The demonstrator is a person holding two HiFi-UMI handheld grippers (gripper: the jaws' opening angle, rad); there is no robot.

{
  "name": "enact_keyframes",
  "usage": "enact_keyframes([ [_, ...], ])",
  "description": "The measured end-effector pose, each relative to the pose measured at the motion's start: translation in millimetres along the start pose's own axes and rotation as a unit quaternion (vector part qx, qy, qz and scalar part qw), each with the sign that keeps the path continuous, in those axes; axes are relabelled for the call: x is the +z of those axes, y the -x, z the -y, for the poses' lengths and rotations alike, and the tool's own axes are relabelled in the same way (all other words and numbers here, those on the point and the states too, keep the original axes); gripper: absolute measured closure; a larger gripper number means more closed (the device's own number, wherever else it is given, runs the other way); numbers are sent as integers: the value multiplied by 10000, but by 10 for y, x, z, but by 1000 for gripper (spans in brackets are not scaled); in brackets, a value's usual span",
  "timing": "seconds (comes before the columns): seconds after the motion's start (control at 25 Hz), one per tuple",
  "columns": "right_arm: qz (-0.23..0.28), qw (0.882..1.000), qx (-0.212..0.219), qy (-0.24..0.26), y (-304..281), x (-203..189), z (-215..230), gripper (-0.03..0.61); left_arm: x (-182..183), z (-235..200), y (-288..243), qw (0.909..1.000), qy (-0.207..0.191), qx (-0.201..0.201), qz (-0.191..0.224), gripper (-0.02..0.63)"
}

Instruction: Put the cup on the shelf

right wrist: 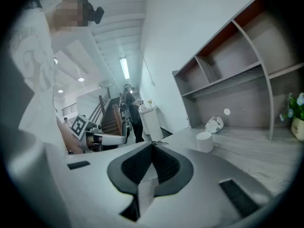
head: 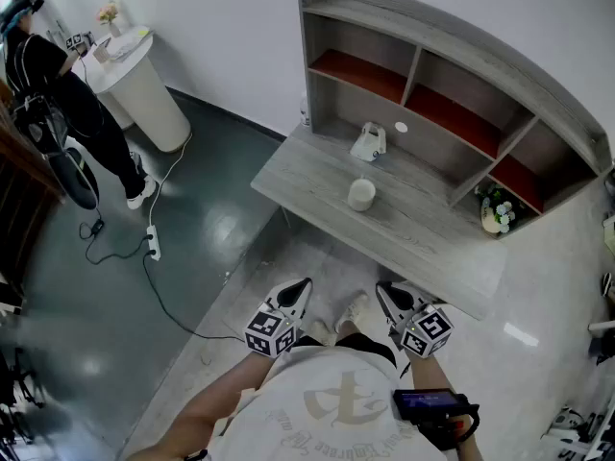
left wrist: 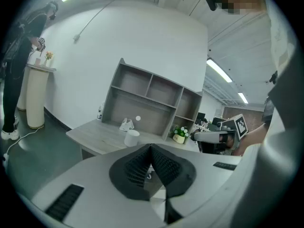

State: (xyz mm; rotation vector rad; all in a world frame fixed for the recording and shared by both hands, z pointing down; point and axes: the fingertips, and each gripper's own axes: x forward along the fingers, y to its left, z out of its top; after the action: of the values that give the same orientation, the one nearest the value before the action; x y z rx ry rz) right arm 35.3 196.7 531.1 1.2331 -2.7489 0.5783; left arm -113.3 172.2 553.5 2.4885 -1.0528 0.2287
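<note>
Left tongs (head: 296, 298) and right tongs (head: 389, 301) are held near the body, both pressed together with nothing pinched. Cup (head: 361, 194) is seen upright on the counter (head: 423, 229), below the shelf (head: 452, 84), well apart from both tongs. Task judged not started: reach, grip, lift and placement are all left.

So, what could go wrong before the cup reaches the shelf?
The left tool and right tool are both shut; arriving shut could knock the cup over. The small white object stands just behind the cup and could be pushed. The cup might bump the shelf edge when lifted in.
</note>
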Motion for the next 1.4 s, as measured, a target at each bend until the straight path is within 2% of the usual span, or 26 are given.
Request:
enact_keyframes([
  [0.2,-14,10000,-24,30,39,-63,-152,575,-83,8,139,10000,6,-33,-9,612],
  [0.52,-40,9999,4,124,-9,-7,-239,575,-5,-58,270,9999,33,44,129,612],
  [1.4,135,9994,-187,245,-209,109,-219,575,-24,-224,312,9998,106,48,173,612],
])
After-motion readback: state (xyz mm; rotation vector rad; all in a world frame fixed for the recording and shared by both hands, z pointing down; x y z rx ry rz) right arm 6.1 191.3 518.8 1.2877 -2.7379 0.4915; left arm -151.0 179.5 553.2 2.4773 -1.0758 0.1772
